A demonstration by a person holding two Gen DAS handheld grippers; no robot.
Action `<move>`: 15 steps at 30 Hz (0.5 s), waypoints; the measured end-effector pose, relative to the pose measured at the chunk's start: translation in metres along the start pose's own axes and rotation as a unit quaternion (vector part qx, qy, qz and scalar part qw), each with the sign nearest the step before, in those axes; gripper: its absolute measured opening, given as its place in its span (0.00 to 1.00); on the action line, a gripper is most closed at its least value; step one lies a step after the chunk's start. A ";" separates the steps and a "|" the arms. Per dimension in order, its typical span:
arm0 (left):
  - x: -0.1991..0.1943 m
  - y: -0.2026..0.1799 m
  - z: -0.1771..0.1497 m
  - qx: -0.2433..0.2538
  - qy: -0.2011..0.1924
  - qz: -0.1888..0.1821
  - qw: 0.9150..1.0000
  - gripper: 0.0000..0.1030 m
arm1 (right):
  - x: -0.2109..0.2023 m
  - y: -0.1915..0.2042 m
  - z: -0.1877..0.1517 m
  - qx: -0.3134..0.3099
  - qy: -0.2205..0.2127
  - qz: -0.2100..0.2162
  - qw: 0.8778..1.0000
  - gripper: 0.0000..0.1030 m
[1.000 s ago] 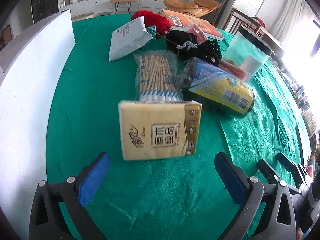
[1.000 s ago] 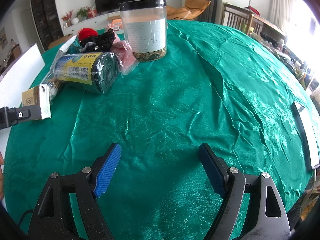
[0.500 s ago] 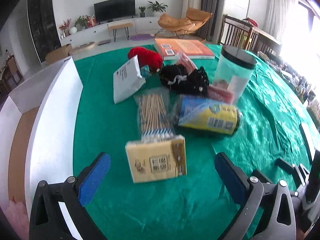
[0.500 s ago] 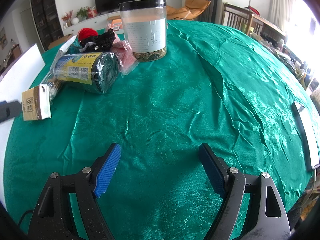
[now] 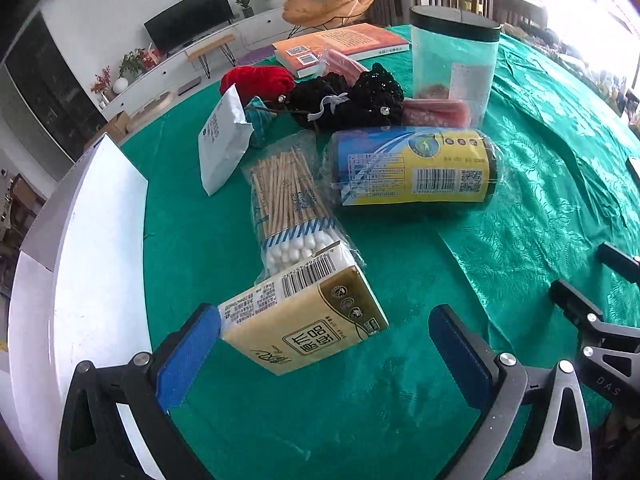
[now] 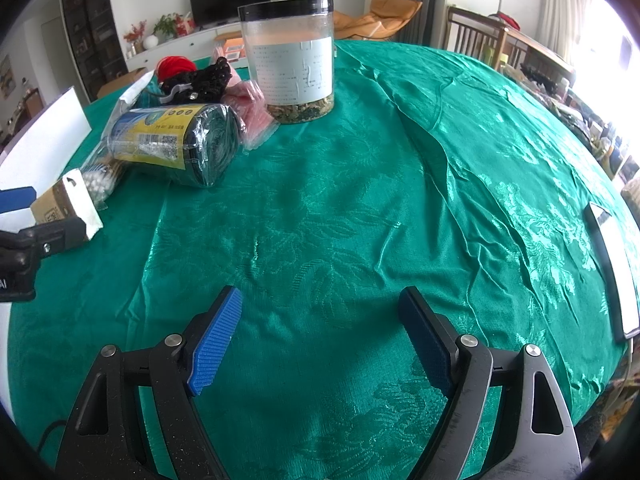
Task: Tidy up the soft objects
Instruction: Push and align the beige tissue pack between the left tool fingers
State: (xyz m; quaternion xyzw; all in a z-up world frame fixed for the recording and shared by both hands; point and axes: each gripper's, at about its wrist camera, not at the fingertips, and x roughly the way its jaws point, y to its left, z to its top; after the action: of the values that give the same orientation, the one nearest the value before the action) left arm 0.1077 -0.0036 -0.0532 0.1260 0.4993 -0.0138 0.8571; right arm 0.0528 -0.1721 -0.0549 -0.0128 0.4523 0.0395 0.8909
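Left wrist view: left gripper (image 5: 324, 354), jaws spread, has closed in on the yellow rectangular tissue pack (image 5: 304, 316), now tilted against its left pad. Grasp looks imminent. Right gripper (image 6: 320, 340) hovers spread, empty, over green tablecloth (image 6: 400, 184).

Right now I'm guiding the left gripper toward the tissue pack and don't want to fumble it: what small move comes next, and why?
Probably shift slightly right, then close. The left gripper is open around the tissue pack; its left finger touches the pack while the right one stands apart.
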 end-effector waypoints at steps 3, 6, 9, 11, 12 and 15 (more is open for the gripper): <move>0.011 0.003 0.003 -0.006 0.012 0.030 0.999 1.00 | 0.000 0.000 0.000 0.000 0.000 0.000 1.000 0.81; -0.001 0.003 -0.004 0.001 0.007 0.004 1.000 1.00 | 0.000 0.000 0.000 0.000 0.000 0.000 1.000 0.81; -0.024 -0.002 -0.021 0.009 0.008 -0.066 0.998 1.00 | 0.000 0.000 0.000 0.000 0.000 0.000 1.000 0.81; -0.034 -0.007 -0.031 0.021 0.014 -0.100 0.995 1.00 | 0.000 0.000 0.000 0.000 0.000 0.000 1.000 0.81; -0.038 -0.009 -0.035 0.025 0.019 -0.122 0.992 1.00 | 0.000 0.000 0.000 0.000 0.000 0.000 1.000 0.81; -0.051 -0.005 -0.037 0.016 0.013 -0.158 0.987 1.00 | 0.000 0.000 0.000 0.000 0.000 0.000 1.000 0.81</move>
State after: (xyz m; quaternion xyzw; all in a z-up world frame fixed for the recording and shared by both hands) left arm 0.0498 -0.0057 -0.0276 0.0593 0.5240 -0.1551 0.8354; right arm 0.0528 -0.1724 -0.0548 -0.0127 0.4522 0.0395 0.8910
